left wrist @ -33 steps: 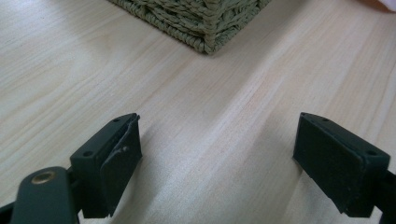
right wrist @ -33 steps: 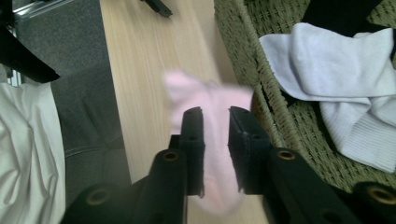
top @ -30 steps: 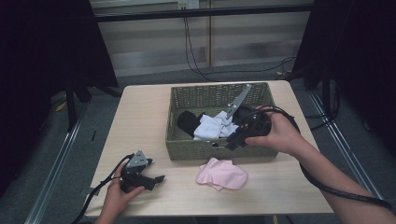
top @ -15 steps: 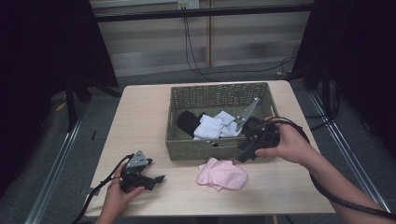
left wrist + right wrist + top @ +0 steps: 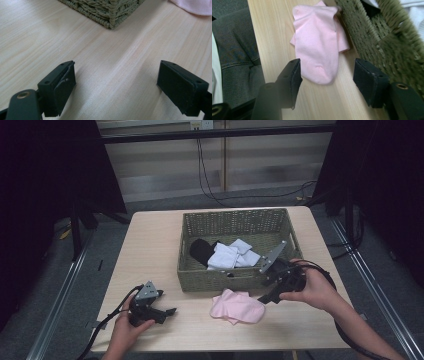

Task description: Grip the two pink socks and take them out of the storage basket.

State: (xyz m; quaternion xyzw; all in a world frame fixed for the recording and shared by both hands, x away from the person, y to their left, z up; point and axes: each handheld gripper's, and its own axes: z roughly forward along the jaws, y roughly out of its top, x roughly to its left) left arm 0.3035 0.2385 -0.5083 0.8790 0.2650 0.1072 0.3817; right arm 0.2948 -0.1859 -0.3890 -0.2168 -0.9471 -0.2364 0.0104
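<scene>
A pink sock (image 5: 237,306) (image 5: 318,42) lies flat on the table just in front of the woven basket (image 5: 230,214). My right gripper (image 5: 265,298) (image 5: 327,72) hovers low at the sock's right end, in front of the basket's near right corner. Its jaws have just been opening and stand apart, with the sock's end just ahead of the gap and nothing pinched. White cloths (image 5: 233,255) and a black garment (image 5: 201,250) lie inside the basket. My left gripper (image 5: 169,312) (image 5: 117,75) rests on the table at the front left, open and empty.
The basket's near left corner (image 5: 110,11) stands ahead of the left gripper, with the pink sock's edge (image 5: 197,5) beyond it. The basket wall (image 5: 374,32) runs close along the right gripper's side. The person's trouser leg (image 5: 234,50) shows past the table's front edge.
The right gripper has left the white cloths in the basket and come down in front of it to the pink sock, its jaws now wider. The left hand has stayed put.
</scene>
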